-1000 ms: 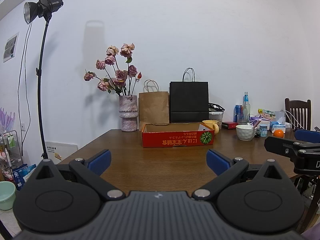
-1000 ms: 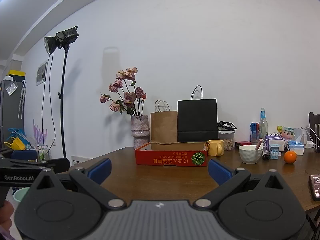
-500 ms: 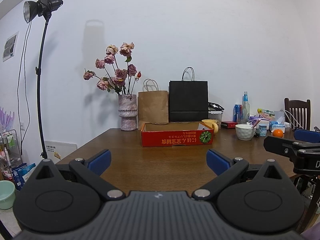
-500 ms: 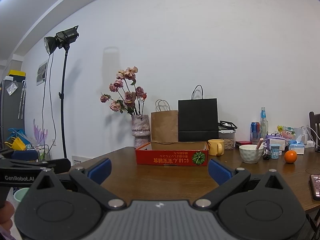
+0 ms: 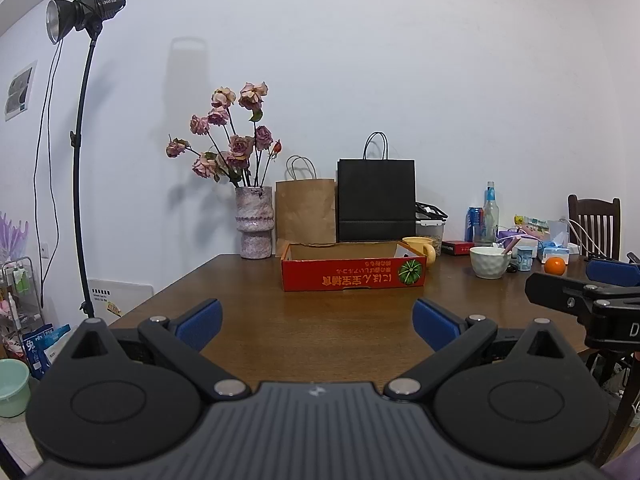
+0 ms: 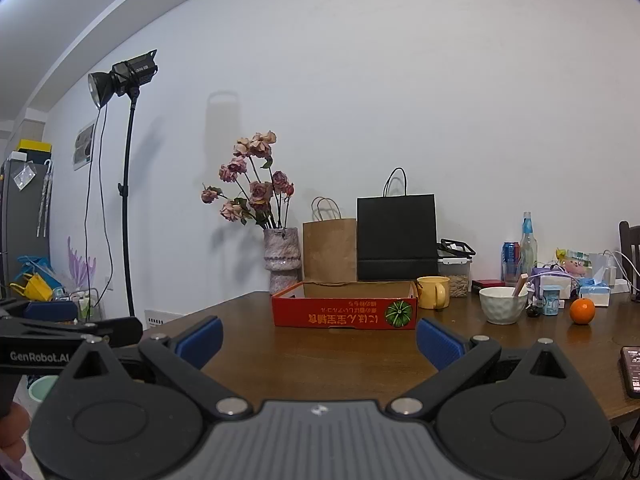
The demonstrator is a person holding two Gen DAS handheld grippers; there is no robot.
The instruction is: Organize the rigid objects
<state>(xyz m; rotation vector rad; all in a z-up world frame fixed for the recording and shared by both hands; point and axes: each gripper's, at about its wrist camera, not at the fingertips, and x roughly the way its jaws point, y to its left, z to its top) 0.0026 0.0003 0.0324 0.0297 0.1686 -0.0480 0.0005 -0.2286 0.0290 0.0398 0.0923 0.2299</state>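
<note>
A shallow red cardboard box (image 5: 352, 276) (image 6: 344, 312) sits mid-table on the brown wooden table (image 5: 320, 332) (image 6: 320, 356). To its right stand a yellow mug (image 5: 420, 248) (image 6: 434, 302), a white bowl (image 5: 490, 262) (image 6: 503, 305) holding a stick, and an orange (image 5: 555, 265) (image 6: 582, 311). My left gripper (image 5: 316, 326) is open over the near table edge, holding nothing. My right gripper (image 6: 320, 340) is open too, well short of the box. Each gripper shows at the side of the other's view.
At the back stand a vase of dried roses (image 5: 254, 232), a brown paper bag (image 5: 306, 212) and a black paper bag (image 5: 376, 200). Bottles, a can and small packages (image 6: 556, 284) crowd the right. A phone (image 6: 634, 372) lies near the right edge. A light stand (image 5: 80, 160) rises on the left.
Both views have shifted only slightly; the box and table items sit a touch higher in the left wrist view. Both grippers remain open.
</note>
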